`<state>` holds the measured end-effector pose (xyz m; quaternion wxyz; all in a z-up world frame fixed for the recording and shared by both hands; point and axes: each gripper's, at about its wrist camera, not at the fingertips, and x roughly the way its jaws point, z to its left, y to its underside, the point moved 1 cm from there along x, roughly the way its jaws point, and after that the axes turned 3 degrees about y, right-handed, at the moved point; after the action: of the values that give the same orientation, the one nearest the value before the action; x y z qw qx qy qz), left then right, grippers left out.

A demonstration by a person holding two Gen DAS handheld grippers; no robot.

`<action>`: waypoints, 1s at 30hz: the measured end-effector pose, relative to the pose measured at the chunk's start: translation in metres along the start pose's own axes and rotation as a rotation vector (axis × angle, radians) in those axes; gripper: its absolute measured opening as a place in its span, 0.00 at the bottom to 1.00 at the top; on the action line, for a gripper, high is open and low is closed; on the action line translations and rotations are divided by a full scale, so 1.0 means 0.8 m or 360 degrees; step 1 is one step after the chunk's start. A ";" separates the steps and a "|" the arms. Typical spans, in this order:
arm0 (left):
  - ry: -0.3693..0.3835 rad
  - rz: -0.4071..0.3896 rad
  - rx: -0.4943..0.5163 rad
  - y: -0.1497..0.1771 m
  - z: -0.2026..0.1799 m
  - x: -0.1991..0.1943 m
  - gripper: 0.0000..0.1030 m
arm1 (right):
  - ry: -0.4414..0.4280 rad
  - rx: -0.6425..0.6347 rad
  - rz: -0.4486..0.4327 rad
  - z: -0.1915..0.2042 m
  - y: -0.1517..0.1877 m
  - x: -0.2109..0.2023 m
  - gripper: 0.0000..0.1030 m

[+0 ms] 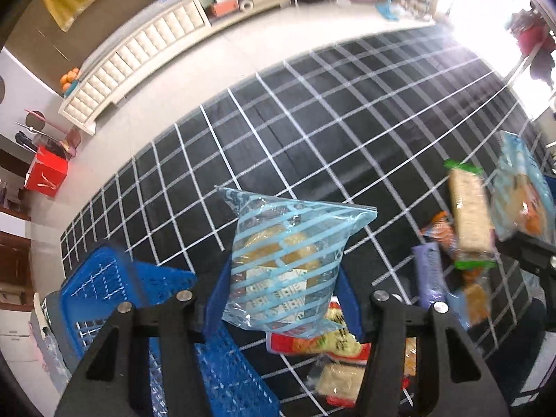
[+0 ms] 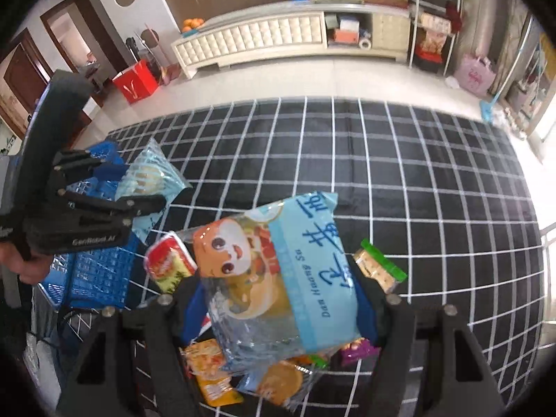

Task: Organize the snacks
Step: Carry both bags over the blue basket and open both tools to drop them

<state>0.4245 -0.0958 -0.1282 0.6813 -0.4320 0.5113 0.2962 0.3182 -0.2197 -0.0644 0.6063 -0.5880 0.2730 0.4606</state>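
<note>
Both jaws grip snack bags.
Left gripper (image 1: 281, 309): clear, blue-striped bread bag (image 1: 288, 264) between jaws. Right gripper (image 2: 278, 309): pale-blue cartoon-printed pastry bag (image 2: 285, 278).

One blue basket (image 1: 104, 285), two lifted snack bags (image 1: 285, 264) (image 2: 278, 285).

Snack packets (image 2: 215, 368) on checked cloth (image 2: 382, 180)

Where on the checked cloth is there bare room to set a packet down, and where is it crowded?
Bare: the wide far stretch of the checked cloth, towards the white cabinet. Crowded: the near edge, with loose snacks beside the blue basket.
</note>
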 end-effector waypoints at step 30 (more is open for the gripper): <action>-0.0007 -0.0323 -0.0467 0.201 0.191 -0.178 0.52 | -0.0003 -0.0377 -0.0062 0.272 -0.017 -0.035 0.72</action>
<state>0.3132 0.1184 -0.0228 0.6384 -0.5754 0.4151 0.2983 0.2722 -0.0150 0.0007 0.5417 -0.6602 0.2046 0.4783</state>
